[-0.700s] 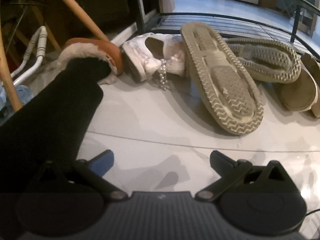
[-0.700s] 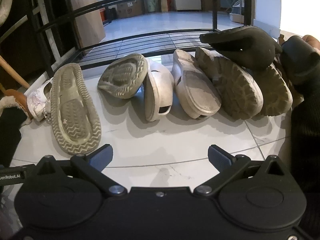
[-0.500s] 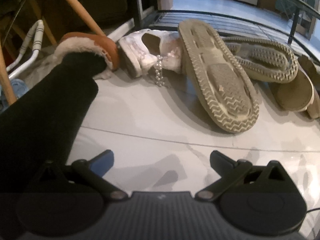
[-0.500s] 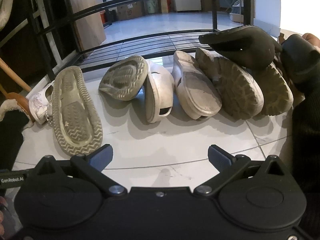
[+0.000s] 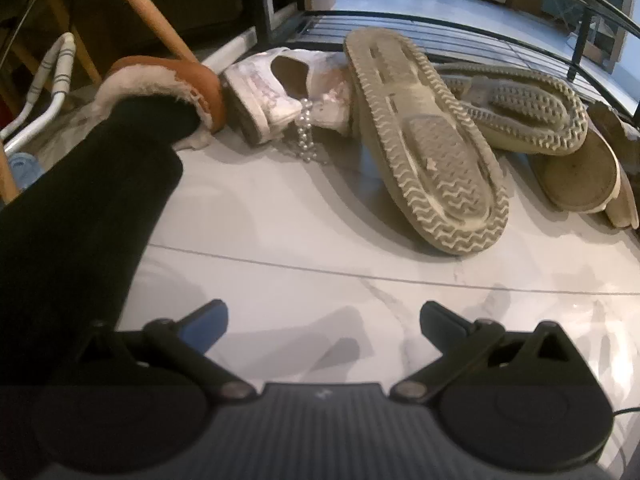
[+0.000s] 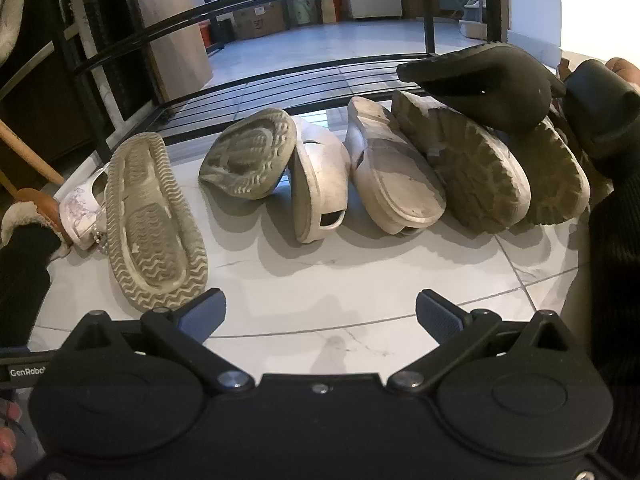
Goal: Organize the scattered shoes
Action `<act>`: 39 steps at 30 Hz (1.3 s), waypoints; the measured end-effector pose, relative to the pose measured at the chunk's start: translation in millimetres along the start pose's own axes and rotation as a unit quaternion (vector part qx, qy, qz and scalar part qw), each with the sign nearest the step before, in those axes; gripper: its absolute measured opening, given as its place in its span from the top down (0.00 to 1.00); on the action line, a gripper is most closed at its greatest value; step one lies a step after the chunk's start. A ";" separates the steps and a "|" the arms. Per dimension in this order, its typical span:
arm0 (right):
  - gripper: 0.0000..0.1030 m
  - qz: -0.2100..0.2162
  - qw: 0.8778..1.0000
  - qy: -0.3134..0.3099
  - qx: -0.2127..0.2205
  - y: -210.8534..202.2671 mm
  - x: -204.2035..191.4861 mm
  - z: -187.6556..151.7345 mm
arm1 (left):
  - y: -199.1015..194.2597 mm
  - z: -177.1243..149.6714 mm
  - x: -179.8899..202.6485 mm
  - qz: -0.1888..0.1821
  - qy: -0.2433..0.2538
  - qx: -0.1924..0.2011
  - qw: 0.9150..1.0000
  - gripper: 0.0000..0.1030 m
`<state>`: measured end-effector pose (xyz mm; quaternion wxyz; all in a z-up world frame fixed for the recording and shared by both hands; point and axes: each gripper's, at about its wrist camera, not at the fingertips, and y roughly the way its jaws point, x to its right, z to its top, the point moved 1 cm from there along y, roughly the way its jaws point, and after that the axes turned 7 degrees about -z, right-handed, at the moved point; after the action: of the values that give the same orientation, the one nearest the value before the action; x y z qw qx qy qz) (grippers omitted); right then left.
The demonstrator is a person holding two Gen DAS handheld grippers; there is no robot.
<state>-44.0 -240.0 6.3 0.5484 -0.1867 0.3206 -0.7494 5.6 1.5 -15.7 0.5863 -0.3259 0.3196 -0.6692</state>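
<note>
White marble-look floor tile (image 6: 328, 280) with a whole mess of shoes dumped in front of a black metal shoe rack (image 6: 280, 88). Both grippers sit low over bare tile with nothing between the fingers: the left gripper (image 5: 324, 320) is spread wide, and the right gripper (image 6: 320, 312) is spread wide too. Closest to the right one is a long ridged-sole slipper (image 6: 154, 220) flipped sole-up, just past its left fingertip. Tucked against that slipper's far side is a small white shoe with a bead strap (image 5: 280, 92). Next along: a grey sole (image 6: 250, 154) leaning on a white clog (image 6: 320, 184), another white clog (image 6: 392, 176), then 2 chunky lug soles (image 6: 464, 168) overlapping. A black shoe (image 6: 480, 80) rests on top of that pile, I think. A person's fur-lined brown slipper (image 5: 168, 76) is on the far left.
</note>
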 end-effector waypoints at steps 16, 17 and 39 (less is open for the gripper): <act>0.00 -0.001 1.000 0.005 -0.009 3.6 2.4 1.2 | -0.8 0.4 -8.1 -0.005 -0.003 -0.005 1.000 0.01; 0.00 -0.001 1.000 0.005 -0.010 4.0 2.4 1.2 | -0.4 0.8 -7.1 -0.003 -0.004 -0.006 1.000 0.01; 0.00 -0.010 1.000 0.013 -0.023 7.2 6.0 -0.4 | 1.6 0.1 -5.8 0.001 -0.006 -0.013 1.000 0.01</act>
<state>-41.2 -246.9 0.6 0.5323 -0.1928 0.3430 -0.7495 7.2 7.1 -17.4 0.5848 -0.3368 0.3251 -0.6624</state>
